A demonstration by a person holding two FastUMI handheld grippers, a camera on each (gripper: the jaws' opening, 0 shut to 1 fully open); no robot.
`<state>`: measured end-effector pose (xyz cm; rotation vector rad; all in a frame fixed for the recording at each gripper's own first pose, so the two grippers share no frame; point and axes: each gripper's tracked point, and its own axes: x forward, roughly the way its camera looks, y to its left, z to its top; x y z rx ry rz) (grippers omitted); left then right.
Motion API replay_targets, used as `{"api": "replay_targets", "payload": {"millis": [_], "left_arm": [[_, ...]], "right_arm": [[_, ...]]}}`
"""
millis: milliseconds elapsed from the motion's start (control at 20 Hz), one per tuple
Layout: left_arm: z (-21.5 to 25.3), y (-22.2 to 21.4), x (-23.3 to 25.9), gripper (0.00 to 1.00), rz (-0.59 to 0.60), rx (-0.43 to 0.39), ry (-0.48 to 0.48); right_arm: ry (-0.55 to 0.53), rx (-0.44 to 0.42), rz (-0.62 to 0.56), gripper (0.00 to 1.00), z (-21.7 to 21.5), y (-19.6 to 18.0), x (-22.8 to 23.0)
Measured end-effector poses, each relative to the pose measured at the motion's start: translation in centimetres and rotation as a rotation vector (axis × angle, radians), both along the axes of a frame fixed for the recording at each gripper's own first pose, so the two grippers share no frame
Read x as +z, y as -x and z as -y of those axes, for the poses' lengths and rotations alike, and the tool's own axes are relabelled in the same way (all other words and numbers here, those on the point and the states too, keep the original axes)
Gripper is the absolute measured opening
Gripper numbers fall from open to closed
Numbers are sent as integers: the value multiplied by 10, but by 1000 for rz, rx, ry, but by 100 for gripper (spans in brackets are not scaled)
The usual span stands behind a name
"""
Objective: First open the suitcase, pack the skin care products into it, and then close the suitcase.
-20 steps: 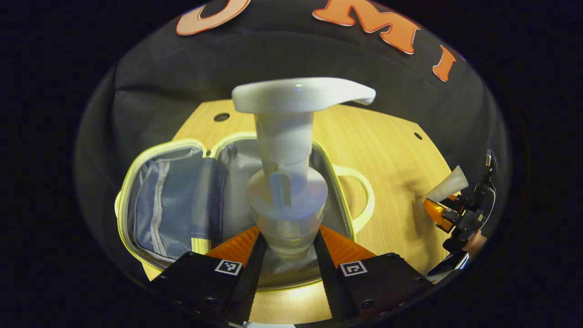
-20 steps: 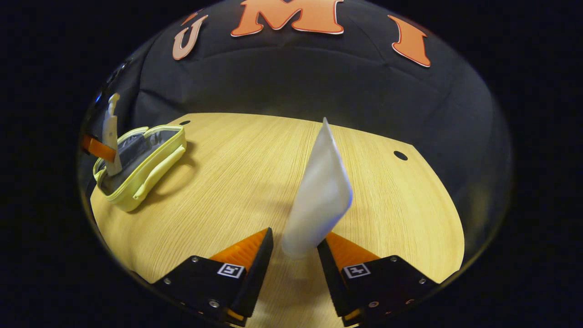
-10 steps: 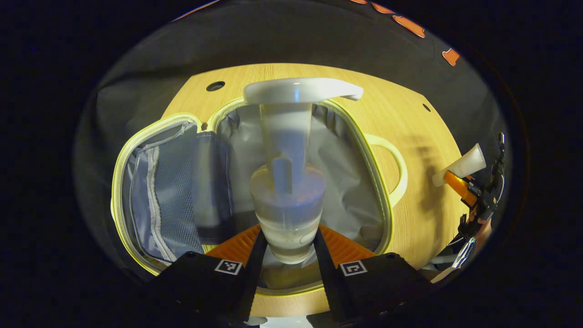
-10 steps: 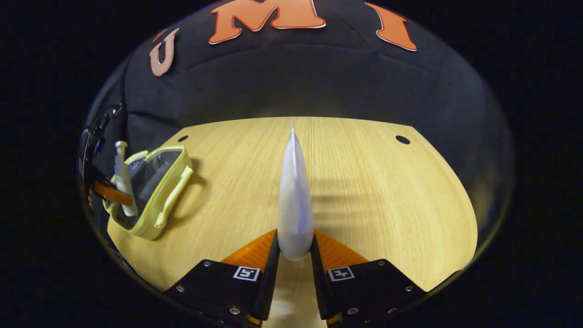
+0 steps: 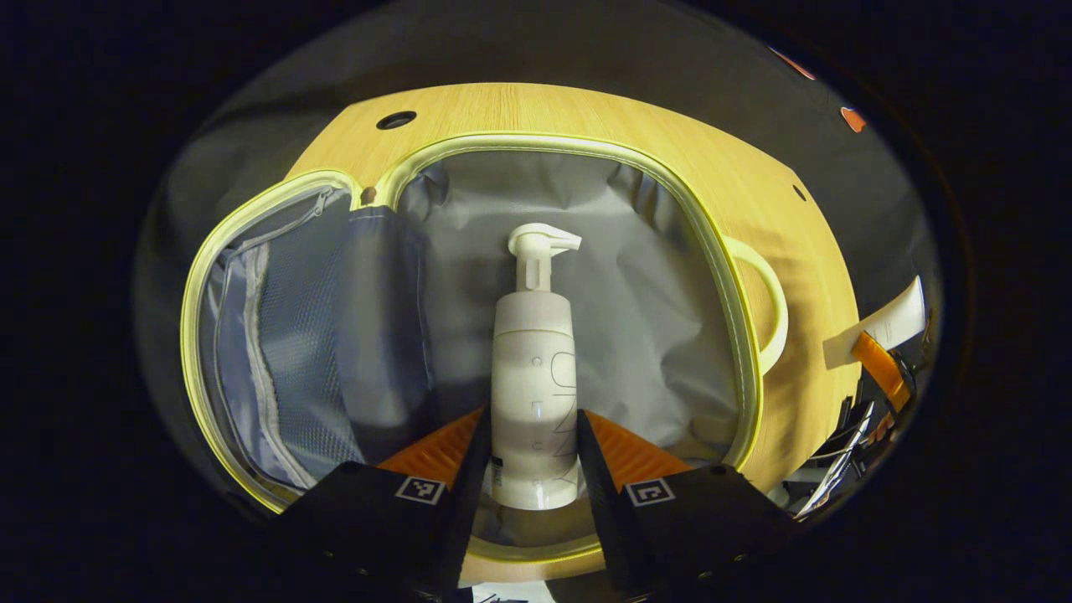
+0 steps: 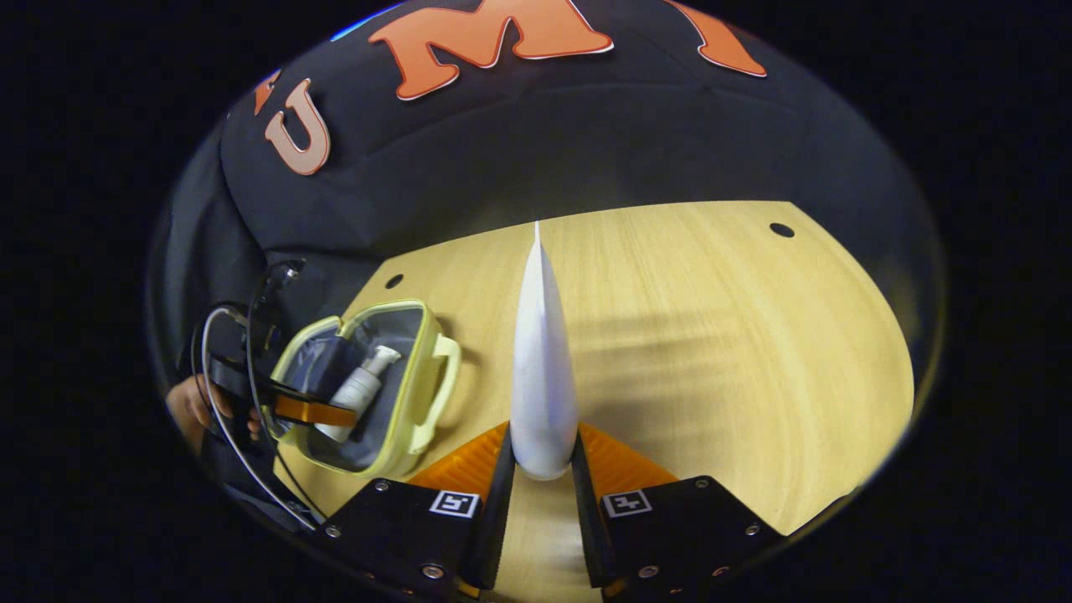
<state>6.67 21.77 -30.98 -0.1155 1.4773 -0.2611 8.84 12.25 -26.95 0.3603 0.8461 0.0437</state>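
Bottle (image 5: 534,394) in the open suitcase (image 5: 469,146) on the counter (image 5: 536,105) — your left claw (image 5: 529,435) grips its base, both fingers pressed to its sides. It looks to lie flat on the grey lining, long axis running straight away from the claw, pump head at the far end. Ease the fingers apart before lifting, so it stays put. Your right claw (image 6: 543,456) clamps a tube (image 6: 540,360), flat end pointing forward — bring it over next.

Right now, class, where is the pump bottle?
In the left gripper view, the pump bottle lies on the grey lining of the open suitcase, its base between the left gripper fingers, pump pointing away.
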Motion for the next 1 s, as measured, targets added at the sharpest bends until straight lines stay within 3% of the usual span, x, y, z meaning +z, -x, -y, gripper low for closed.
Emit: {"api": "replay_targets", "payload": {"millis": [450,650,800,1000], "left_arm": [[14,-7,6,66,108,52,152],[-4,-8,41,80,214,93,158],[-43,-9,69,84,298,162,153],[-123,-5,86,85,374,251,29]], "right_arm": [[-129,111,-26,40,-107,-17,32],[-183,162,-72,40,-149,-23,30],[-191,216,-132,39,-171,-21,15],[-211,252,-249,39,-177,-20,-1]]}}
